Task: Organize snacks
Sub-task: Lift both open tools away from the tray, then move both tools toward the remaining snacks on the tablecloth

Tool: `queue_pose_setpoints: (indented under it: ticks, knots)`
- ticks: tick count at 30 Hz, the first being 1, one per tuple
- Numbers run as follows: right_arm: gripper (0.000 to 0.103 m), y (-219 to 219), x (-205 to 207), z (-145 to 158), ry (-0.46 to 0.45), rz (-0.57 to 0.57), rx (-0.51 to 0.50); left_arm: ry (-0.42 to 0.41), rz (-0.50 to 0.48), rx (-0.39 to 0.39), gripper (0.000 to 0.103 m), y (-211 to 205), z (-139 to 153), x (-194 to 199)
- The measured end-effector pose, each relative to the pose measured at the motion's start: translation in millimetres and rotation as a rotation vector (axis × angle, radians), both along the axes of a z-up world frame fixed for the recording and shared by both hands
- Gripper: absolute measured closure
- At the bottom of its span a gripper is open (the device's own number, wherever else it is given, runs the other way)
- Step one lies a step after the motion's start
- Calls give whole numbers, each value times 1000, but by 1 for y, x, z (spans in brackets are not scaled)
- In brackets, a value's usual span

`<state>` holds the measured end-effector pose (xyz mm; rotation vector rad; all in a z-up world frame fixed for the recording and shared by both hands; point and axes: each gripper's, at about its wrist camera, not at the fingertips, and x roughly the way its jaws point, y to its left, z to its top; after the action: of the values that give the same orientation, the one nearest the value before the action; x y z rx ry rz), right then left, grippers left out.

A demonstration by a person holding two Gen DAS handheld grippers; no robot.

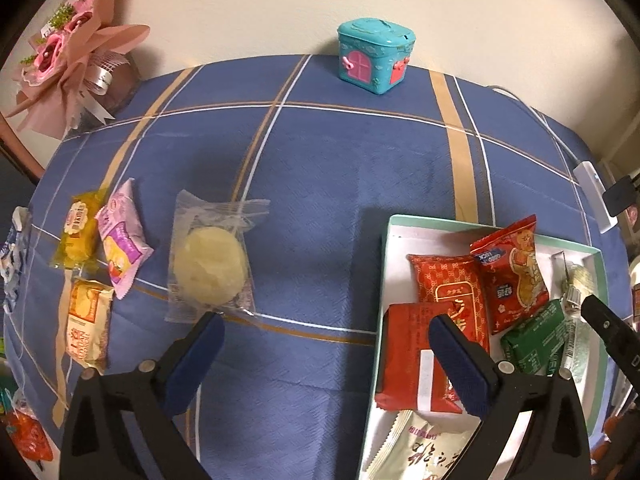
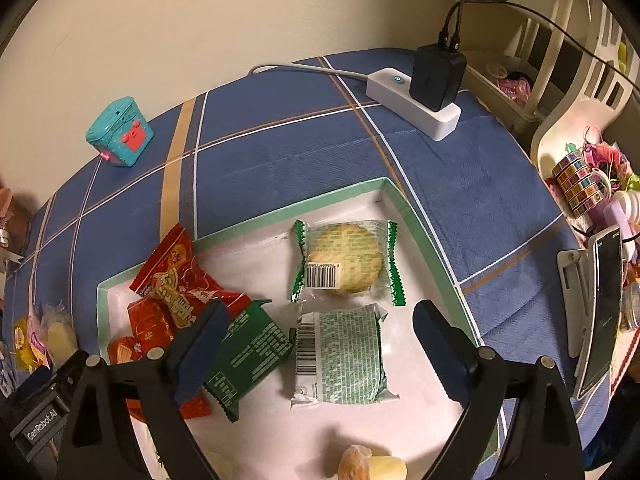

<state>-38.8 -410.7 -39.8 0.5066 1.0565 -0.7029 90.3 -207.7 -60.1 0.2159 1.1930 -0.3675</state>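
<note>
A white tray with a green rim sits on the blue checked cloth and holds red packets, a dark green packet, a silver-green packet and a wrapped round biscuit. On the cloth to the left lie a clear-wrapped pale cake, a pink packet and two yellow packets. My left gripper is open over bare cloth, its right finger above a red packet at the tray's edge. My right gripper is open over the tray, with the silver-green packet lying untouched between its fingers.
A teal toy house box stands at the back by the wall, and a pink bouquet lies at the back left. A white power strip with a black charger sits at the back right. A phone on a stand is at the right edge.
</note>
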Motion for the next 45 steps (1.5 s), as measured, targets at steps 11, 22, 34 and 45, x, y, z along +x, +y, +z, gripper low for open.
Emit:
queue_pose_setpoints:
  ticks: [11,22,34,45]
  knots:
    - [9,29,-1,9,15,20,8,-52,-5,10,0,19,21,-7]
    - [9,69,-1,16,40,76,-9,-74,38,-45,0,49,40,-14]
    - [9,117,-3,21,68,121,-16,-52,49,57,0,79,36,-10]
    - [9,171,21,17,86,211,-7,-52,94,37,0,137,46,13]
